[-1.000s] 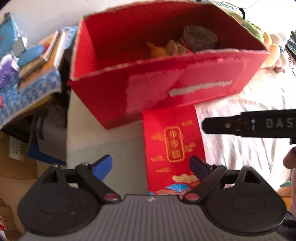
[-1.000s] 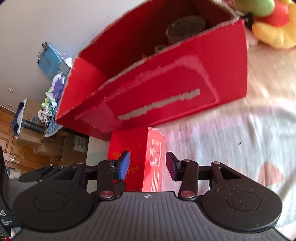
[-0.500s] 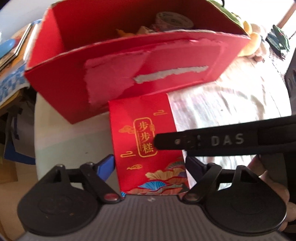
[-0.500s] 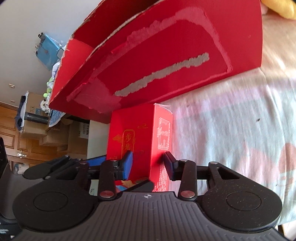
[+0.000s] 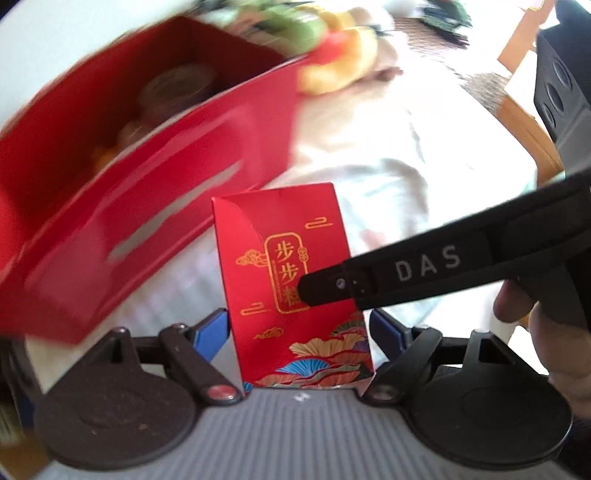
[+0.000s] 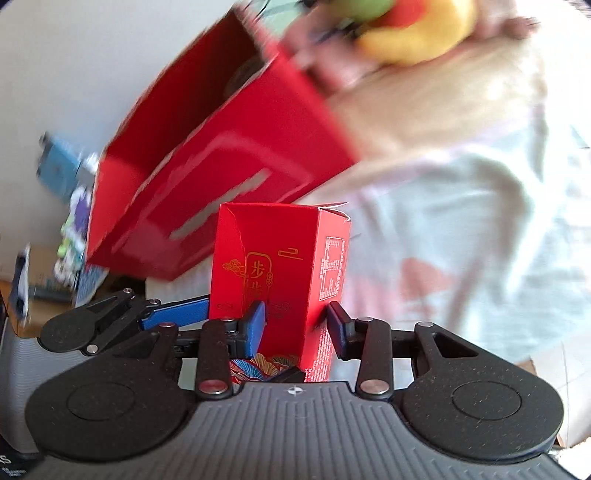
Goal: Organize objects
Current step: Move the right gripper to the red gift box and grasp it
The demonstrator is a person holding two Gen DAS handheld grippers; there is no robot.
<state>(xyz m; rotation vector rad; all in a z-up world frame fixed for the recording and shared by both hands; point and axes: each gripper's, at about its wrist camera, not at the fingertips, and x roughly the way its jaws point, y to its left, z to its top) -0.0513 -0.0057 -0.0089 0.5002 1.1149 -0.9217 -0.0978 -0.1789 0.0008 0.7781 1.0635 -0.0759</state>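
Note:
A small red gift box [image 5: 291, 280] with gold Chinese characters stands between both grippers, lifted off the cloth. My left gripper [image 5: 299, 328] is shut on its two sides. My right gripper [image 6: 295, 325] is shut on the same small red box [image 6: 280, 273], pinching its front and back faces. One right finger [image 5: 406, 269] crosses the box's front in the left wrist view. A left finger [image 6: 173, 317] shows at the left in the right wrist view. The big open red carton [image 5: 122, 177] lies behind and to the left, also blurred in the right wrist view [image 6: 221, 158]; it holds a round tin [image 5: 181, 85] and orange items.
A yellow, green and red plush toy [image 5: 332, 62] lies beyond the carton, also in the right wrist view [image 6: 417, 29]. A pale patterned cloth [image 5: 406, 155] covers the surface. Wooden furniture [image 5: 517, 110] stands at the far right. Cluttered shelves and cardboard boxes [image 6: 55, 236] are at the left.
Both grippers have closed on the small red box and raised it off the cloth. The views have swung, so the carton now sits further left and tilted.

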